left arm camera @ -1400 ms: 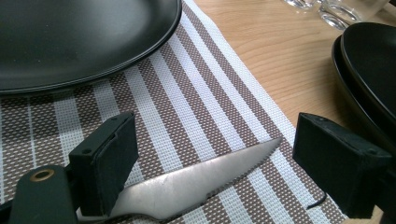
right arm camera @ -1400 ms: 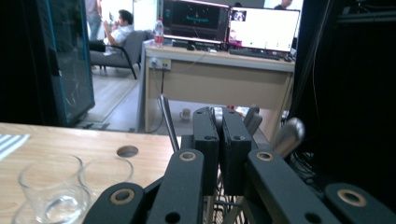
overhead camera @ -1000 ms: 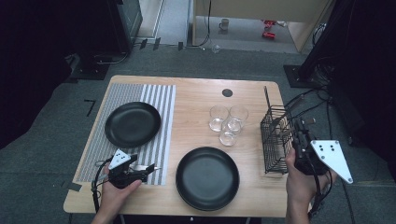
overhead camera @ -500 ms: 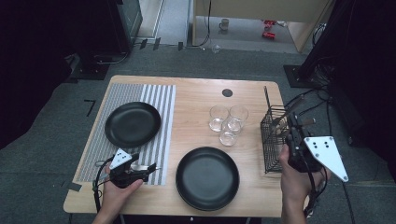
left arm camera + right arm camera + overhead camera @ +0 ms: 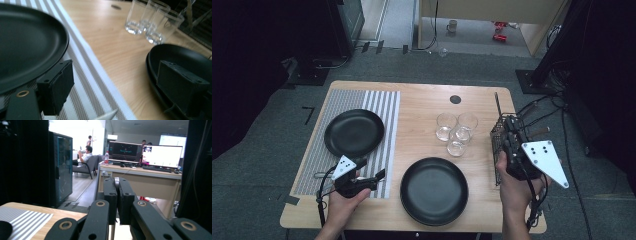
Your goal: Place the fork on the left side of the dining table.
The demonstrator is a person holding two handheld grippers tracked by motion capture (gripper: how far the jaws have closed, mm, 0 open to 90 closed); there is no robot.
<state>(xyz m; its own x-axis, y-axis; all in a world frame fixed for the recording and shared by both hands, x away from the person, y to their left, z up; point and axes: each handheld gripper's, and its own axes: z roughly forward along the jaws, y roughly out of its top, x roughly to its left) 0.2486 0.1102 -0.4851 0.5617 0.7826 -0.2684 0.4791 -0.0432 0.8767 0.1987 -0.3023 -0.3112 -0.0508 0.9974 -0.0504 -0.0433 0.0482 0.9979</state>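
My right gripper [image 5: 510, 124] is at the top of a black wire basket [image 5: 497, 150] on the table's right edge. In the right gripper view its jaws [image 5: 116, 195] are pressed together with a thin grey strip pinched between the tips, apparently the basket's wire. My left gripper [image 5: 373, 169] lies low over the front of the striped mat [image 5: 382, 105], open and holding nothing. In the left gripper view its jaws [image 5: 117, 85] stand wide apart, between one black plate [image 5: 25, 45] on the mat and a second black plate [image 5: 180, 57] on the wood.
Three clear glasses [image 5: 456, 131] stand clustered in the table's middle, behind the front plate [image 5: 434, 190]. The other plate [image 5: 354, 132] rests on the mat. A small dark disc [image 5: 455, 99] marks the far edge. A person's hand holds each gripper.
The right gripper has shifted a little left and up along the basket. The left gripper and both plates have stayed put.
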